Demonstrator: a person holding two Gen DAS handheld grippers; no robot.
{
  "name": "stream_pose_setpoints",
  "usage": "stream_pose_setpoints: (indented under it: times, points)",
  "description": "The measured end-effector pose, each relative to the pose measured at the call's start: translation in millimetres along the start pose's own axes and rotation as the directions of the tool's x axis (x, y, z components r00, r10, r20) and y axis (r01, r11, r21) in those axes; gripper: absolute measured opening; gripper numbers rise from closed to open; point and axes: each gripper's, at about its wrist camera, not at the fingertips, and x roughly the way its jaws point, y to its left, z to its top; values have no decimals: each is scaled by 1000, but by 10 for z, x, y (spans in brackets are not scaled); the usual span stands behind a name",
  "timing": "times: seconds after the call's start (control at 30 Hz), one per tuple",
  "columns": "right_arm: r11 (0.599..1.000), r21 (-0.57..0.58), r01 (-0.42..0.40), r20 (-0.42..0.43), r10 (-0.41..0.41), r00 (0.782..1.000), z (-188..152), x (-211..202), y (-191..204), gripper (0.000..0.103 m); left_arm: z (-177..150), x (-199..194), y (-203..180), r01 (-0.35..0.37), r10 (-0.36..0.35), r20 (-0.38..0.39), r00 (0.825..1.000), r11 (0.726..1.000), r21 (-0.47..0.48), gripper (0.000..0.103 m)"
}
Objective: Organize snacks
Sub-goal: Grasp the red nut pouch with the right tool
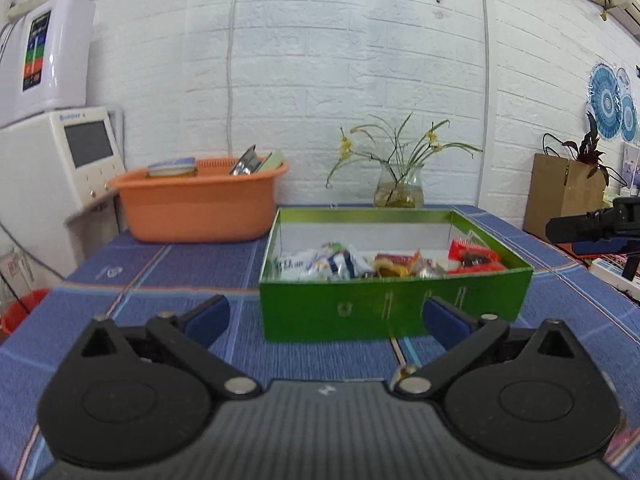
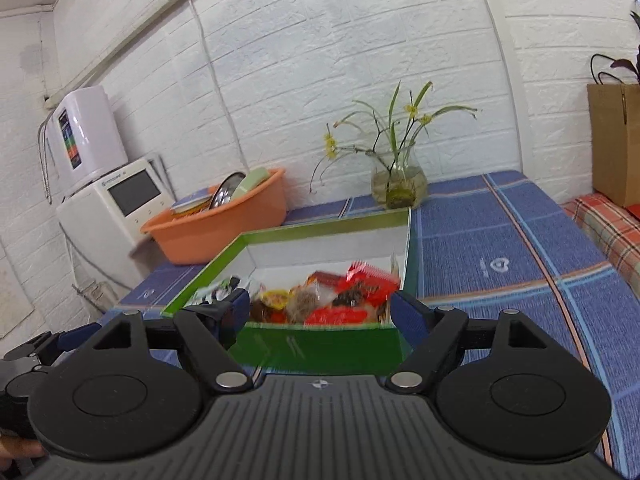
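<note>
The green box (image 1: 396, 312) sits open on the surface, its snacks (image 1: 384, 264) heaped along the near wall: white-and-blue packets at the left, red and orange wrappers at the right. No loose snack shows on the cloth around it, so the sorting looks well advanced or paused between picks.

The left gripper (image 1: 324, 314) hovers low in front of the box, jaws wide apart and empty. The right gripper (image 2: 316, 312) hangs just over the near wall, jaws also spread with nothing between them. The next move likely calls for one gripper to dip into the heap and close on a single wrapper without crushing it.

The surface (image 1: 168, 268) wears a blue plaid cloth. Behind the box stand an orange basin (image 1: 200, 208) and a glass vase (image 1: 398, 188) of yellow flowers, against a white brick wall (image 1: 320, 80).
</note>
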Motion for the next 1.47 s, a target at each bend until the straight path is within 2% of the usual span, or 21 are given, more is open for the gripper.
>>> stream_pose_setpoints:
  times: [0.1, 0.2, 0.3, 0.47, 0.6, 0.63, 0.7, 0.8, 0.83, 0.9, 0.93, 0.97, 1.03, 1.1, 1.13, 1.17, 1.2, 1.27, 1.37, 1.47]
  points:
    - [998, 27, -48, -91, 51, 995, -235, -69, -15, 103, -181, -169, 50, 33, -38, -80, 996, 998, -52, 103]
    - [994, 43, -105, -187, 111, 976, -417, -43, -5, 103, -318, -235, 28, 49, -59, -160, 985, 997, -67, 103]
    - [992, 39, -120, -208, 125, 970, -495, -5, 33, 103, -414, -209, -23, 72, -84, -206, 975, 995, -65, 103]
    - [991, 47, -122, -237, 129, 963, -536, 137, 24, 103, -476, -39, -37, 112, -146, -269, 952, 984, -139, 103]
    - [987, 93, -133, -330, 156, 931, -619, 326, -65, 103, -479, 129, -39, 92, -143, -306, 941, 980, -174, 103]
    - [984, 90, -154, -315, 175, 933, -626, 339, -66, 103, -470, 162, -40, 89, -142, -308, 941, 980, -180, 103]
    - [976, 90, -196, -331, 215, 919, -614, 379, -52, 103, -439, 221, -49, 70, -125, -314, 941, 981, -182, 103]
    - [955, 96, -280, -359, 296, 885, -621, 436, 13, 103, -408, 294, -100, 46, -96, -326, 941, 986, -158, 103]
    - [951, 93, -294, -363, 308, 880, -624, 444, 36, 103, -404, 304, -110, 37, -85, -325, 942, 988, -151, 103]
    - [956, 65, -286, -363, 290, 886, -626, 438, 72, 103, -421, 294, -101, 35, -82, -311, 947, 987, -155, 103]
    - [960, 48, -277, -362, 275, 891, -629, 426, 79, 84, -428, 285, -87, 52, -99, -308, 946, 986, -157, 103]
    - [964, 38, -265, -362, 260, 895, -637, 408, 60, 75, -437, 271, -70, 74, -120, -304, 945, 985, -158, 103]
    - [961, 61, -270, -353, 274, 895, -644, 389, 10, 65, -457, 229, -54, 74, -124, -294, 948, 982, -174, 103]
    - [960, 69, -272, -345, 278, 896, -653, 373, -3, 60, -460, 232, -104, 73, -115, -297, 948, 986, -149, 101]
    - [960, 69, -273, -344, 280, 896, -651, 370, 4, 57, -464, 222, -118, 81, -121, -295, 948, 986, -143, 95]
    - [960, 65, -272, -339, 278, 899, -645, 363, 11, 56, -461, 204, -117, 109, -151, -285, 947, 982, -156, 82]
    - [961, 59, -272, -335, 275, 901, -642, 341, 21, 55, -459, 185, -108, 146, -190, -277, 942, 974, -173, 75]
    - [963, 43, -267, -327, 266, 907, -631, 335, 64, 52, -454, 174, -61, 186, -248, -274, 929, 954, -233, 49]
    - [962, 43, -270, -317, 269, 909, -626, 310, 76, 50, -471, 170, 32, 203, -291, -258, 921, 926, -318, 42]
    - [963, 42, -267, -317, 266, 910, -629, 330, 96, 50, -477, 157, 55, 195, -295, -254, 921, 915, -352, 35]
